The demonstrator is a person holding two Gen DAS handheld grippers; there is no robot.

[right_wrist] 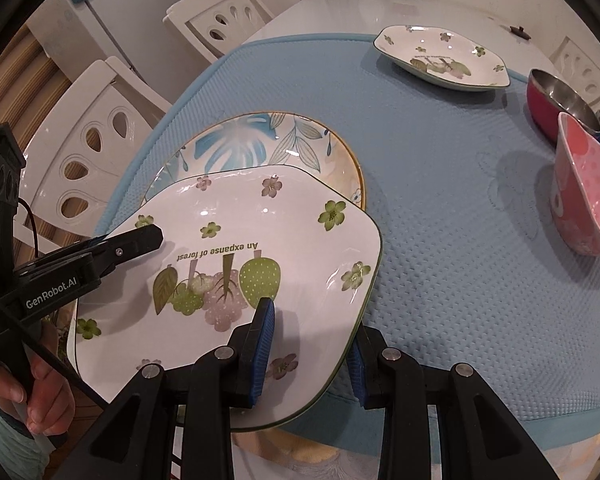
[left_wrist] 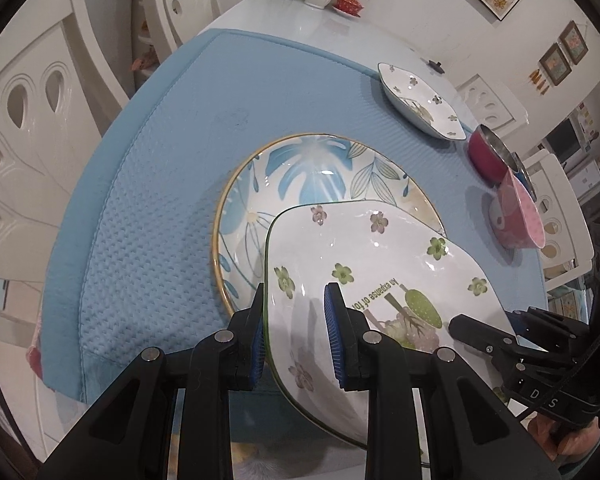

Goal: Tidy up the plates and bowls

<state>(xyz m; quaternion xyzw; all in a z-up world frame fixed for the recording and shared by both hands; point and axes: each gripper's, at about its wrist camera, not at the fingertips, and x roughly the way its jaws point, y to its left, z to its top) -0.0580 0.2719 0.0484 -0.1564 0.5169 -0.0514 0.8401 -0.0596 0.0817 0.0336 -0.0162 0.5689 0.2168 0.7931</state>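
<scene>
Both grippers, left [left_wrist: 296,332] and right [right_wrist: 312,354], clamp one floral plate [right_wrist: 260,248] above the leaf plate [left_wrist: 300,172]. A second floral plate [right_wrist: 440,58] sits apart; three bowls [right_wrist: 588,188] cluster right.

Left wrist view: I look steeply down along my left gripper [left_wrist: 296,328], close over the square floral plate [left_wrist: 380,264], from its left edge. Right wrist view: same steep, close look along my right gripper [right_wrist: 312,352], from the plate's right edge. Shared: that plate, round leaf plate [left_wrist: 300,176], blue mat [left_wrist: 172,184], far dishes.
</scene>
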